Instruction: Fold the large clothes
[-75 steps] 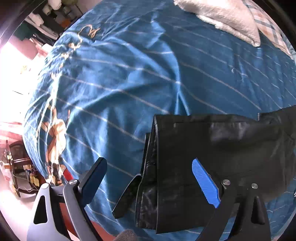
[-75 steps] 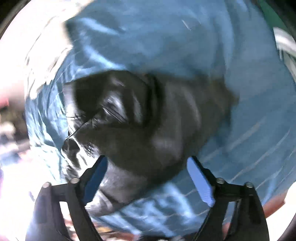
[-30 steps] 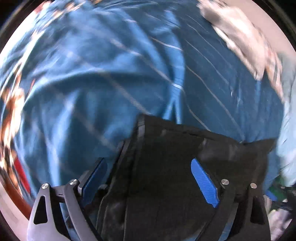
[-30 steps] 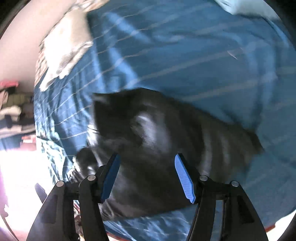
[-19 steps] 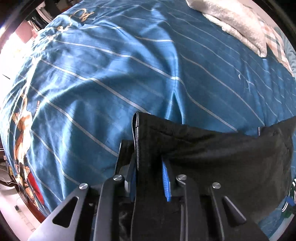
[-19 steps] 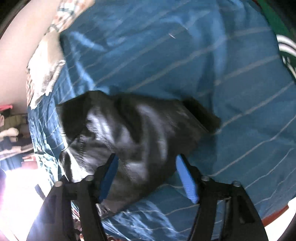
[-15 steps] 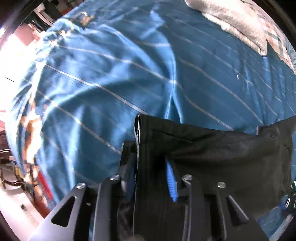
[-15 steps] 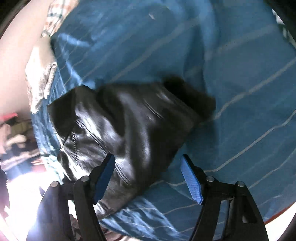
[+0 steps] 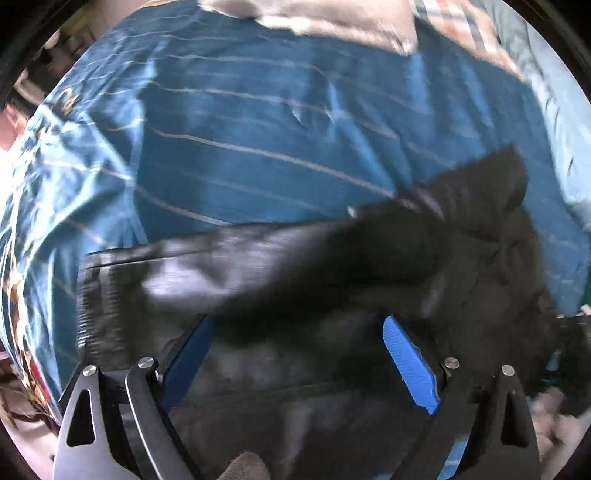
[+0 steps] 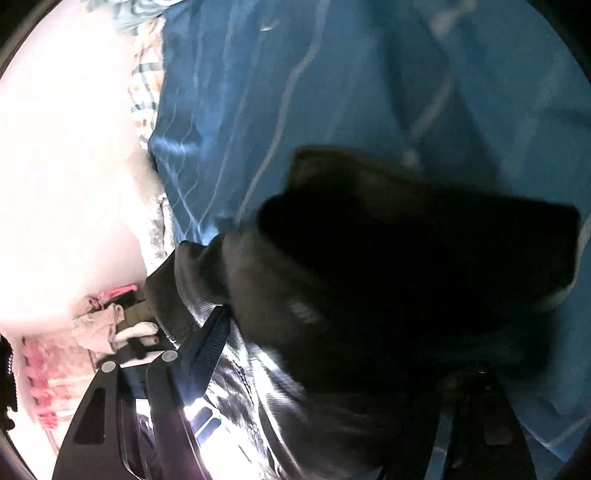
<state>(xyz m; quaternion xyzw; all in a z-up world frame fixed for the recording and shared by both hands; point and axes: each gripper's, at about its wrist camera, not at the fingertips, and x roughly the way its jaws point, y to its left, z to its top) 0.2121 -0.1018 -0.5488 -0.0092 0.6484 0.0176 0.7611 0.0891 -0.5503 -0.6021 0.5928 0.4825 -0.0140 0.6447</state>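
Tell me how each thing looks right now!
Jacket: black, shiny, folded over and bunched on the bedspread.
Bedspread: blue, striped, wrinkled.
Towel: pale, lying at the far edge of the bedspread.
Left hand-held gripper: open over the jacket, just opened.
Right hand-held gripper: around the jacket, closing; grip unclear.

right hand-held gripper | jaws closing, black jacket between | blue bedspread
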